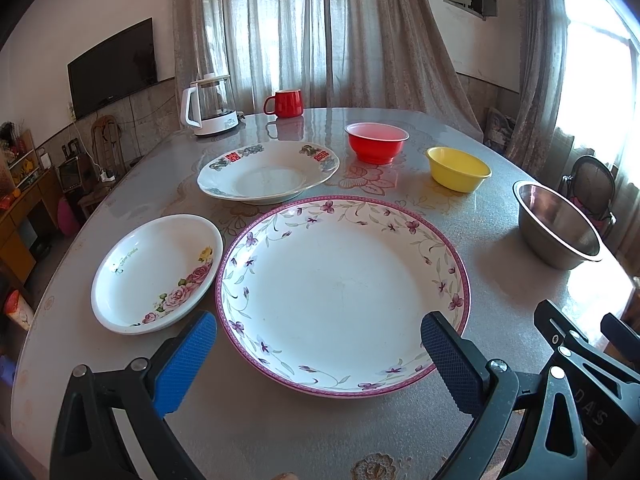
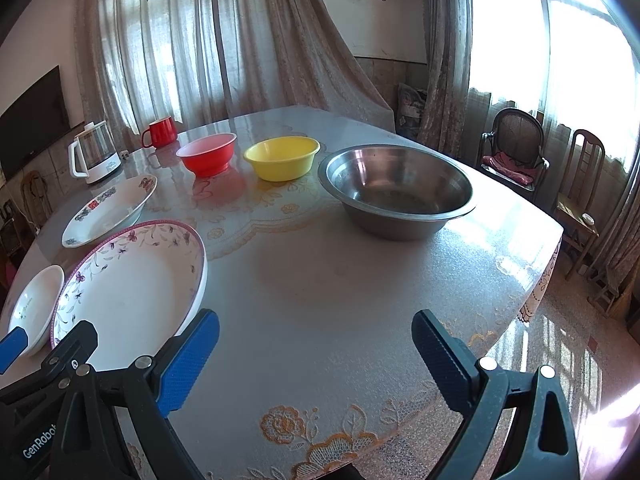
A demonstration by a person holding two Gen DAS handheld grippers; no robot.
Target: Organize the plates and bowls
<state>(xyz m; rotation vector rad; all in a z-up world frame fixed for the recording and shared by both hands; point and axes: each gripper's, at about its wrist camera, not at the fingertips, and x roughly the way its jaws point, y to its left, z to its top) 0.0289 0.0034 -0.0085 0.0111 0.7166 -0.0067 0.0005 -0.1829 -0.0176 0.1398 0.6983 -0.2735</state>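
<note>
both grippers spread wide, empty: left gripper (image 1: 318, 354) over the purple-flowered plate (image 1: 344, 292).

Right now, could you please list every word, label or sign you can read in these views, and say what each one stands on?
"GenRobo", cut off at the frame edge: on the left gripper body, right wrist view.
"D A S": on the right gripper body, left wrist view.
"Garden", first word blurred: inside the rose plate.
Red characters on the far plate rim: too blurred.
Kettle base mark: too small.

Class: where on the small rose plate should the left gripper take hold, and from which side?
Pinch the raised near rim of the rose plate, coming low from the near table edge. The open left gripper is already closest there, and the big purple-flowered plate crowds its right side.
</note>
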